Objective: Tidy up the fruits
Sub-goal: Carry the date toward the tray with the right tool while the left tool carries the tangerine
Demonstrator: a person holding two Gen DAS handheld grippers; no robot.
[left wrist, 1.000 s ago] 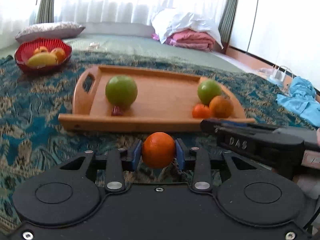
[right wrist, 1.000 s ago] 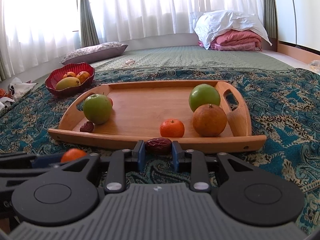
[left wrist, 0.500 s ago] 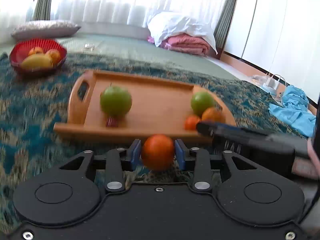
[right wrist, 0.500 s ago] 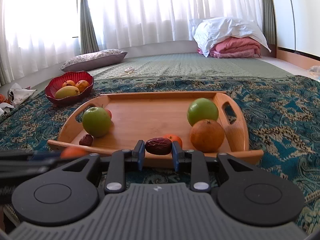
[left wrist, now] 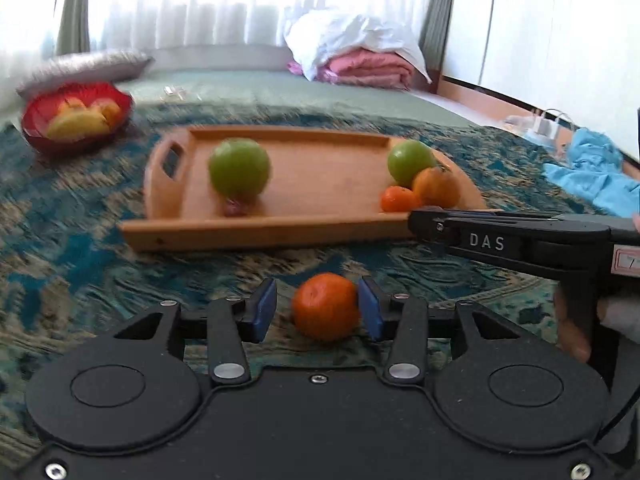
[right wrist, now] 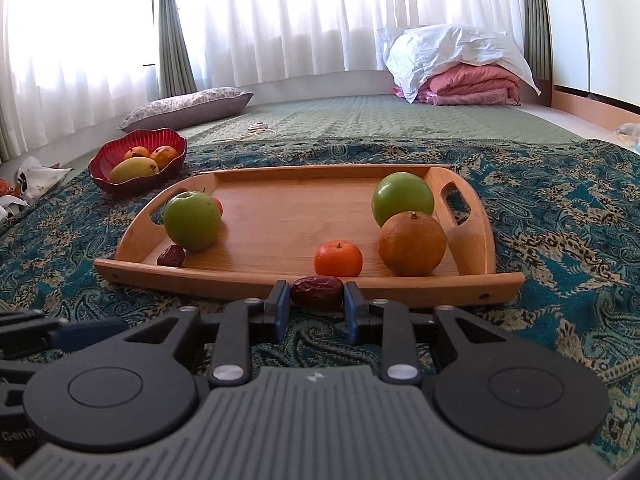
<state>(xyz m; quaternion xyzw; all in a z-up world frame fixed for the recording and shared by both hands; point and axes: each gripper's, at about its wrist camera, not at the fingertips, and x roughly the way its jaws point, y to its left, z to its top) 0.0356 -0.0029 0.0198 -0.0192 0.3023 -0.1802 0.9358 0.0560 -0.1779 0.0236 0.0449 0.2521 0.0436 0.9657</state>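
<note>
tangerine (left wrist: 325, 306) loose between parted left tool (left wrist: 318, 310) pads, short of tray (left wrist: 256, 234) edge

Teal-and-tan paisley blanket (right wrist: 560, 216) under a plain light-brown wooden tray (right wrist: 288, 216); on it two green apples (right wrist: 192, 220), an orange (right wrist: 412, 242), a brighter orange mandarin (right wrist: 338, 258), a dark red date (right wrist: 171, 256). Red bowl (right wrist: 138, 180) with yellow-orange fruit. Black grippers, blue pads (right wrist: 282, 308); light blue cloth (left wrist: 592, 176).
</note>
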